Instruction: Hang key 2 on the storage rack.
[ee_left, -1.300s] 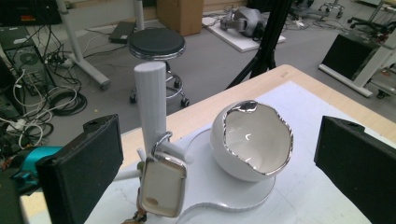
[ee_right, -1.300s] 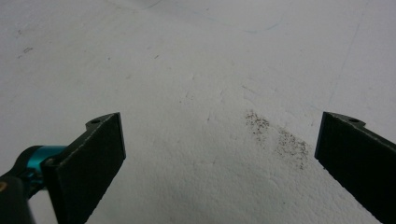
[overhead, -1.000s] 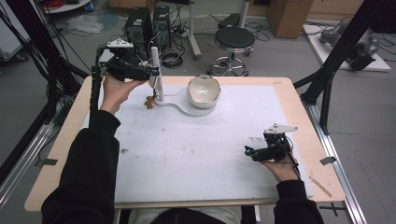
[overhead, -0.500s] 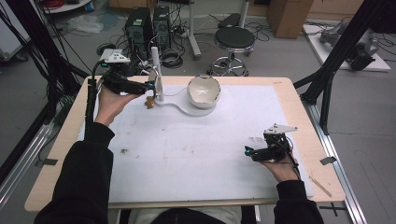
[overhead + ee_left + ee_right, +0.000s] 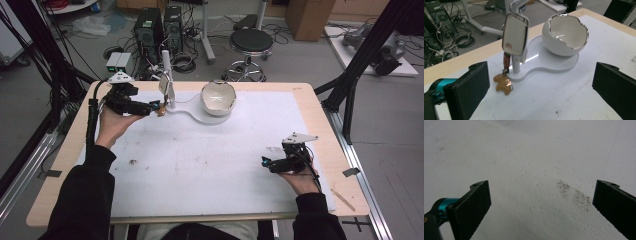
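Observation:
A white stand (image 5: 167, 80) rises from a flat white base (image 5: 559, 65) that also carries an eggshell-shaped white bowl (image 5: 218, 97) with a silver rim. The stand holds a silver-edged oval plaque (image 5: 515, 37). A brown bear-shaped charm (image 5: 502, 84) hangs from the stand on a short strap and rests at its foot; the high view shows the charm (image 5: 161, 111) too. My left gripper (image 5: 155, 107) is open just left of the charm, and the left gripper (image 5: 541, 72) jaws stand wide with nothing between them. My right gripper (image 5: 266, 162) is open, low over the white mat (image 5: 529, 170).
The white mat (image 5: 210, 160) covers most of the wooden table (image 5: 320, 115). A small dark speck (image 5: 133, 161) lies on the mat near the left forearm. Dark crumbs (image 5: 574, 193) dust the mat ahead of the right gripper. Beyond the far edge stand computers and a stool (image 5: 252, 42).
My left gripper has come down from beside the top of the stand to the level of its foot, drawing slightly left and toward the person. The right gripper has not moved.

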Action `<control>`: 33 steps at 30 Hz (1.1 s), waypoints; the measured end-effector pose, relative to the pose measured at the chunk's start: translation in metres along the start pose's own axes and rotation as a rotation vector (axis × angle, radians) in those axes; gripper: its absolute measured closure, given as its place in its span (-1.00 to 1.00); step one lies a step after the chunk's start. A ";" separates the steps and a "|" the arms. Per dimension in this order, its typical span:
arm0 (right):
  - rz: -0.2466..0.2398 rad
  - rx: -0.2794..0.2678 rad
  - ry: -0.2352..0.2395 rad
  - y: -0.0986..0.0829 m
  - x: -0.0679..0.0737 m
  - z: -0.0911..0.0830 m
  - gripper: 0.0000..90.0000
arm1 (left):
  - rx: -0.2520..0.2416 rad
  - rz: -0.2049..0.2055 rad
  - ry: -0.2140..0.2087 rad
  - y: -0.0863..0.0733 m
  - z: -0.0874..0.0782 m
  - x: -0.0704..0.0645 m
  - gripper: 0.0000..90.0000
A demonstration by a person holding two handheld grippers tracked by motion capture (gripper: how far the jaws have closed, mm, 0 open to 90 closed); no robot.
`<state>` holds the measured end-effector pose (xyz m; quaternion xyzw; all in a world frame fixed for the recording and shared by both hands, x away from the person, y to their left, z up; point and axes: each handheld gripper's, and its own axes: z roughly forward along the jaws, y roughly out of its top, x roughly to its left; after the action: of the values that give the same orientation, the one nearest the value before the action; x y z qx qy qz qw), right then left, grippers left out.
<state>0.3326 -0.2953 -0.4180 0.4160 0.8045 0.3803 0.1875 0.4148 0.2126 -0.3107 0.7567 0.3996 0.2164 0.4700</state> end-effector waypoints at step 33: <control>0.005 0.004 0.000 0.000 0.001 -0.001 -0.98 | 0.016 -0.023 0.041 -0.090 -0.043 -0.006 -0.96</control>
<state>0.3313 -0.2946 -0.4174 0.4185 0.8042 0.3791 0.1854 0.3455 0.2522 -0.3700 0.7513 0.4195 0.2231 0.4581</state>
